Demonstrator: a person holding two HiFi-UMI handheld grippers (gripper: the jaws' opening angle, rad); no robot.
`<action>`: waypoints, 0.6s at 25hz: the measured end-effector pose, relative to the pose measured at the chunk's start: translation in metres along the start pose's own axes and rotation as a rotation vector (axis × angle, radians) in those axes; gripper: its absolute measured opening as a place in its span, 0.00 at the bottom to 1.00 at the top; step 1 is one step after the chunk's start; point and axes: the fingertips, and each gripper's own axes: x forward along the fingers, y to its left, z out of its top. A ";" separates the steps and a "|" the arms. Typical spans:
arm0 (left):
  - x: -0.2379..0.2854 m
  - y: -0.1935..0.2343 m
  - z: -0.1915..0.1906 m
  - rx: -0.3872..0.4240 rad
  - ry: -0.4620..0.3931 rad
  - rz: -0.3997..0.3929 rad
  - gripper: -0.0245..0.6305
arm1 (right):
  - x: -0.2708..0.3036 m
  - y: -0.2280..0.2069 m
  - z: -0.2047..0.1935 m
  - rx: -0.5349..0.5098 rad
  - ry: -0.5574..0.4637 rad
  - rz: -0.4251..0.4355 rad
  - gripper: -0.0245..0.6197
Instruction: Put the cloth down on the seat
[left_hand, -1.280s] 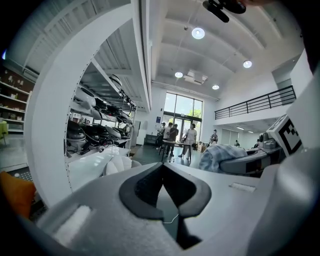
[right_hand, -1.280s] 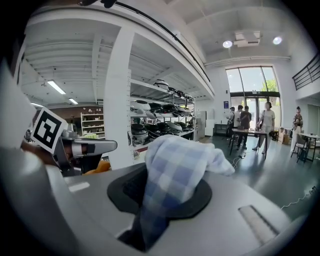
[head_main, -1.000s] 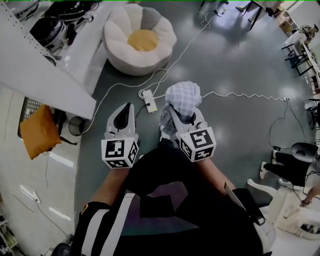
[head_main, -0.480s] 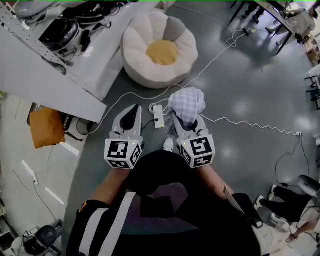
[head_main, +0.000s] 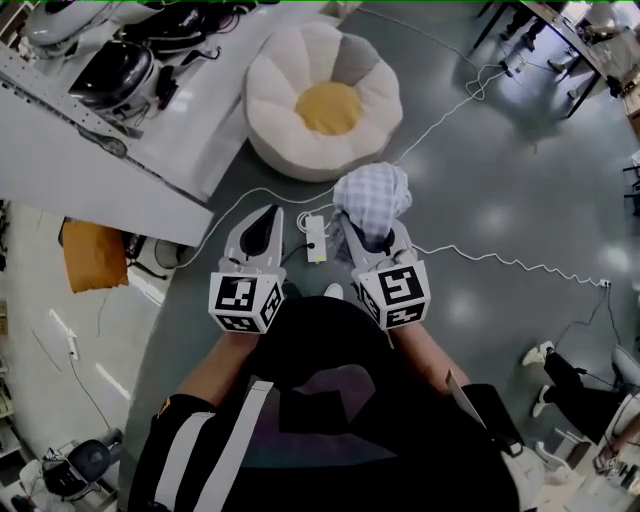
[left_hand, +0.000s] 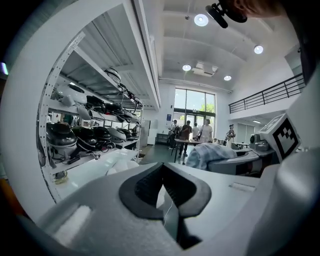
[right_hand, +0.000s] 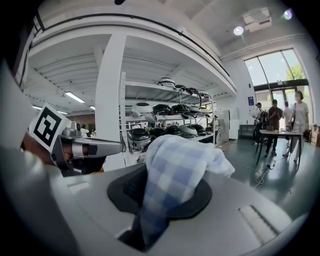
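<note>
The seat (head_main: 320, 95) is a cream flower-shaped floor cushion with a yellow middle, on the grey floor ahead of me. The cloth (head_main: 372, 195) is blue-and-white checked, bunched up and hanging out of my right gripper (head_main: 368, 228), which is shut on it. In the right gripper view the cloth (right_hand: 175, 165) spills up between the dark pads. It hangs short of the seat's near edge. My left gripper (head_main: 266, 216) is level beside it, shut and empty; its pads (left_hand: 145, 187) meet at the tip.
A white power strip (head_main: 316, 238) and white cables (head_main: 500, 260) lie on the floor between me and the seat. A white shelf unit (head_main: 100, 150) with dark devices runs along the left, an orange cushion (head_main: 90, 255) below it. People stand at a far table (left_hand: 192, 132).
Both grippers have travelled forward toward the seat, which now lies nearer and more central. The cloth stays gripped in the right one.
</note>
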 end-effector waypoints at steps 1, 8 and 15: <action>0.004 -0.001 0.001 0.005 -0.002 -0.003 0.04 | 0.002 -0.002 -0.001 0.002 0.004 0.001 0.17; 0.038 0.007 0.000 0.003 0.001 -0.046 0.04 | 0.029 -0.009 -0.006 -0.007 0.030 0.007 0.17; 0.097 0.045 0.010 0.014 0.004 -0.092 0.04 | 0.082 -0.034 0.004 0.002 0.037 -0.049 0.17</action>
